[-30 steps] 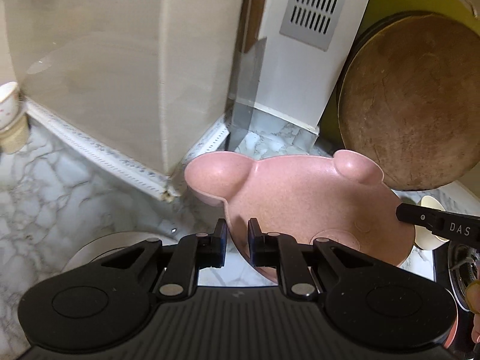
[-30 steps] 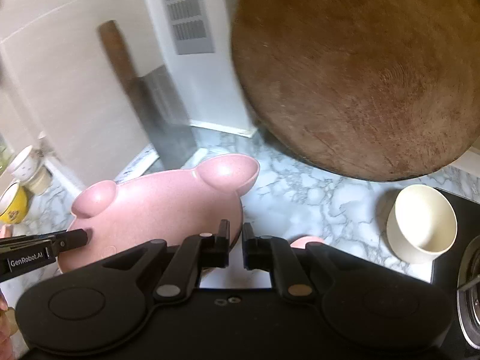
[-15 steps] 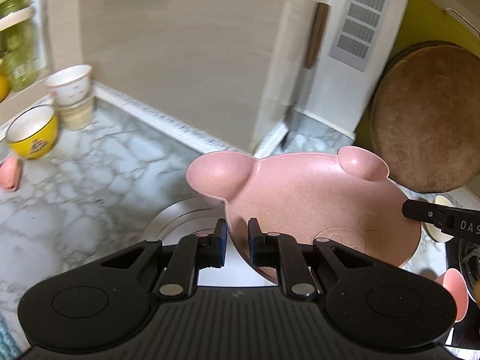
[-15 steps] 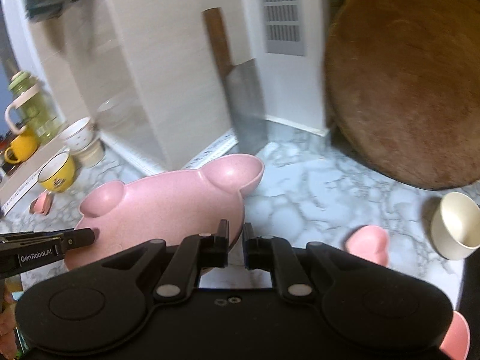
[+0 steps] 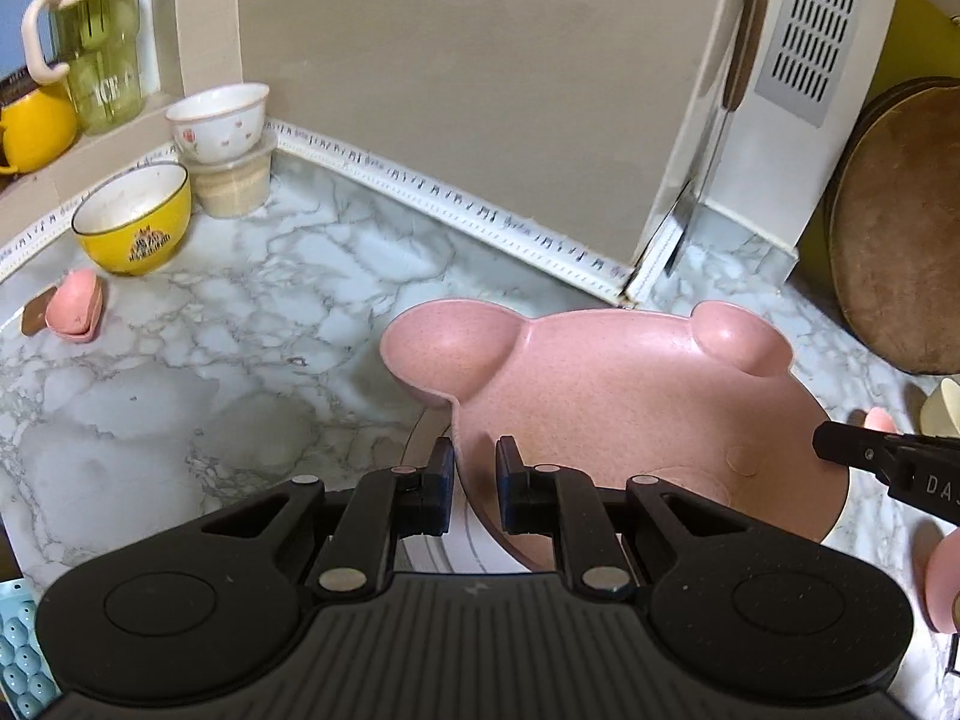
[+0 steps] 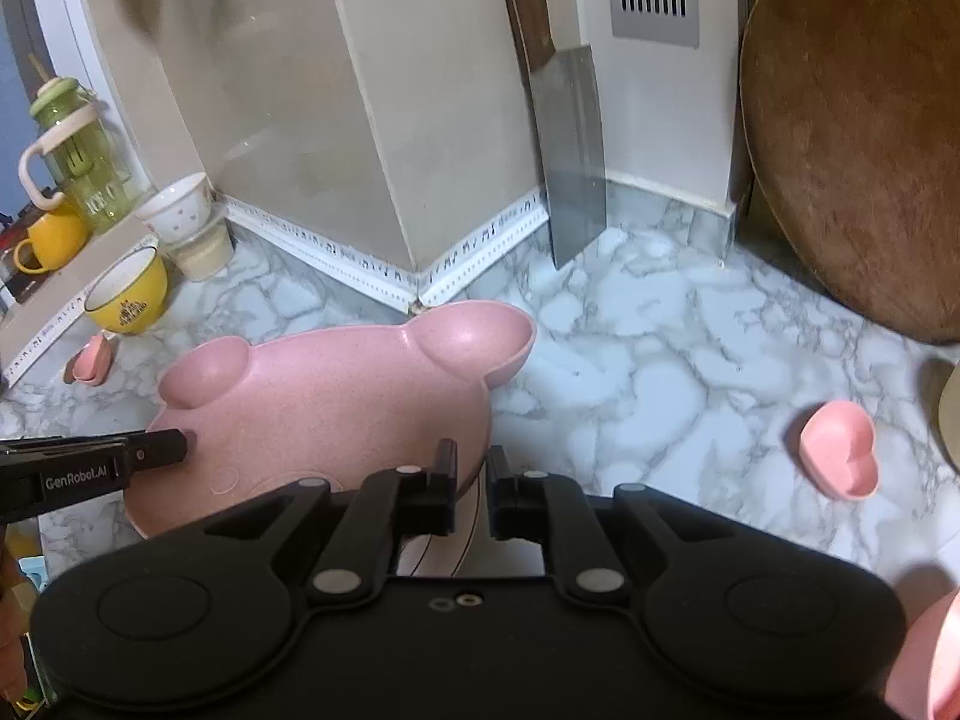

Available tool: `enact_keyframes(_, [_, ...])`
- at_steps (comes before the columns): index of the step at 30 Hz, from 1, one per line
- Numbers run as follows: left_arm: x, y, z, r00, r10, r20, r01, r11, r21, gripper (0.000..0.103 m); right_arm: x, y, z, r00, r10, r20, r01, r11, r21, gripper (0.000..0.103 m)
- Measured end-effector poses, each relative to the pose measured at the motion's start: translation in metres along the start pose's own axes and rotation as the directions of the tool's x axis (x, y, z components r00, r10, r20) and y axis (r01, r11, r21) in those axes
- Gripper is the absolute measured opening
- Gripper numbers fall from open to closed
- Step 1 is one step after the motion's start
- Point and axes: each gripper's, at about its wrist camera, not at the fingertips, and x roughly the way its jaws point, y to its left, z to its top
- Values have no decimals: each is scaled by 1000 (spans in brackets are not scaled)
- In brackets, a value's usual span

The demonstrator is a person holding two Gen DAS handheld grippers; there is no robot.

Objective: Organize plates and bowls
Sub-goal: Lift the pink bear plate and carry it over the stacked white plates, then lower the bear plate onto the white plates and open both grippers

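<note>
"GenRobot.AI" stands on the left gripper (image 6: 153,453); "DA" on the right gripper (image 5: 852,450).

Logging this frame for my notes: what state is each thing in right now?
Pink bear plate: held off the counter by both tools.
Left tool: shut on the plate's rim.
Right tool: shut on the opposite rim.
Yellow bowl: upright, on the counter.
Floral bowl: upright, stacked on a tub.
Cleaver: leaning against the wall.
Round board: leaning upright.

Left gripper (image 5: 474,483): angled downward; jaws nearly closed, pinching a thin rim; its finger tip enters the right wrist view from the left. Right gripper (image 6: 471,489): angled downward; jaws likewise narrowly set, clamping the opposite edge.
</note>
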Motion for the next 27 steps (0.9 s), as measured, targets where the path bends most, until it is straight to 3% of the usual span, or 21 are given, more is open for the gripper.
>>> enact_keyframes(27, [55,28,-1,999,-27,-33,28,999,20,14,36,18,-16,997,-19,-68,17,999,-29,11])
